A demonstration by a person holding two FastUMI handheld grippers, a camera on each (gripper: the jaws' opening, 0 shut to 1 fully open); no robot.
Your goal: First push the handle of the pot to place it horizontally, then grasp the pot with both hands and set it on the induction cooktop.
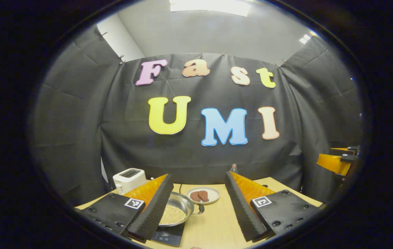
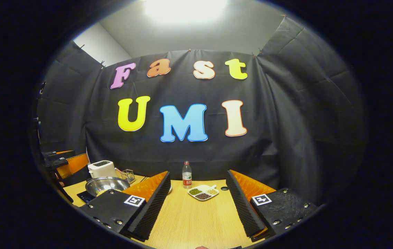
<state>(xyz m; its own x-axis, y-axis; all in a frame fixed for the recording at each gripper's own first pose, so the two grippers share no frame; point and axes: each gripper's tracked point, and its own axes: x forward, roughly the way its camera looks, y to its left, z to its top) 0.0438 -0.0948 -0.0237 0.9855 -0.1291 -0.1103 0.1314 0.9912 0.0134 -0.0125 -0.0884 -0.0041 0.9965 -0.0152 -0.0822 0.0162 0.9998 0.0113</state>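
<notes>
The round stainless-steel pot [image 1: 176, 210], holding a layer of pale yellow beans, sits on the flat black induction cooktop [image 1: 168, 236] at the near left of the light wooden desk [image 1: 213, 224]. Its dark side handle [image 1: 200, 208] points sideways toward the desk's middle, so the handle looks level and the placement appears complete.

The left gripper [image 1: 196, 211] is spread wide and holds nothing; its left finger crosses in front of the pot's rim, but whether it touches cannot be told. The right gripper [image 2: 199, 207] is also spread wide and empty, raised above bare desk well to the right of the pot. Both open stances suit a release.

Other items stand behind the working area, likely to keep it free:
- a white toaster [image 1: 129, 179] at the rear left;
- a white round plate with brown pieces [image 1: 203, 195] just beyond the pot;
- a clear plastic bottle [image 2: 186, 175] at the rear;
- a white divided dish of beans [image 2: 203, 192] near the bottle.
</notes>
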